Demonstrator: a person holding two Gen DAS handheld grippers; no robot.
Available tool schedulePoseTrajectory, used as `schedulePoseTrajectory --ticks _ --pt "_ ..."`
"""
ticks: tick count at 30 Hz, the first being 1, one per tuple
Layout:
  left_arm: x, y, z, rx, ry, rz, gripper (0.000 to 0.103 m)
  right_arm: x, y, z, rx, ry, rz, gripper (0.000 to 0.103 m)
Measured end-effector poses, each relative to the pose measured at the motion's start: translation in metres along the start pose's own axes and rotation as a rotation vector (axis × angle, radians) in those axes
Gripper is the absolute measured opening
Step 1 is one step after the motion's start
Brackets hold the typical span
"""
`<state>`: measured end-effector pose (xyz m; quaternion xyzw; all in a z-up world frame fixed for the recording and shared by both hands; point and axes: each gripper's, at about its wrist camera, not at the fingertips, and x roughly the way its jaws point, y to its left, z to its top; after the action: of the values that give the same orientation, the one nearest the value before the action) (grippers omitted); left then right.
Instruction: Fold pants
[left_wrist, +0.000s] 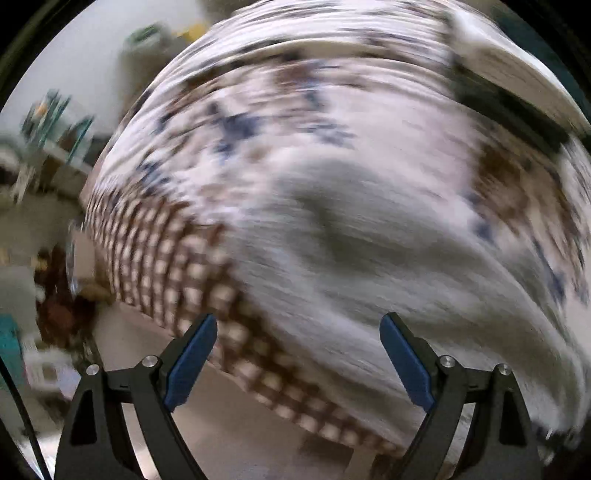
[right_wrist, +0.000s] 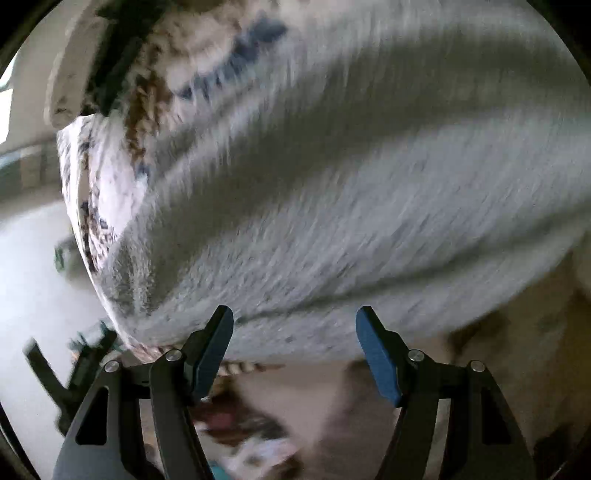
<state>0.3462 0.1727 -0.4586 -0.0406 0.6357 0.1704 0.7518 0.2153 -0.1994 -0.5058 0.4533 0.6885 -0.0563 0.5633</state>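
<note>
Now both grippers open, empty: left gripper (left_wrist: 297, 325), right gripper (right_wrist: 293, 317). Grey pants (right_wrist: 332, 206) on patterned bed cover (left_wrist: 258, 110), ahead of my right fingers, nearer them; long axis unclear, blurred.

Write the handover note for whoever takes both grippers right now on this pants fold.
Left gripper: open, nothing between its fingers.
Right gripper: open, nothing between its fingers.
Grey pants: lying in loose folds on the floral bedspread, near its checked border at the bed's edge; neither gripper touches them.
Done: cannot tell; both views are motion-blurred, and no neat fold shows.
Left: recheck the garment's lay once the views steady, then grip an edge and fold.
</note>
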Motion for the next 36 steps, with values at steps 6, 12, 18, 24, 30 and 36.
schedulePoseTrajectory --ticks 6,12,18,24,30,36 --pt "0.076 0.062 0.023 -0.225 0.179 -0.192 0.09 0.033 -0.032 -0.018 0.236 -0.114 0.069 0.071" --pt "0.095 0.05 0.022 -0.227 0.115 -0.299 0.024 0.027 -0.051 -0.009 0.301 -0.265 0.075 0.011" --pt "0.058 0.055 0.016 -0.203 0.022 -0.318 0.014 -0.019 -0.025 -0.031 0.147 -0.314 0.021 0.007" --pt "0.041 0.08 0.005 -0.214 0.038 -0.293 0.012 -0.046 -0.029 -0.072 0.086 -0.264 -0.027 0.007" --pt "0.096 0.08 -0.02 -0.189 0.191 -0.191 0.017 -0.001 -0.068 -0.072 0.082 -0.096 -0.126 0.013" --pt "0.072 0.083 -0.033 -0.237 0.227 -0.215 0.029 0.001 -0.075 -0.062 0.078 0.027 -0.088 0.039"
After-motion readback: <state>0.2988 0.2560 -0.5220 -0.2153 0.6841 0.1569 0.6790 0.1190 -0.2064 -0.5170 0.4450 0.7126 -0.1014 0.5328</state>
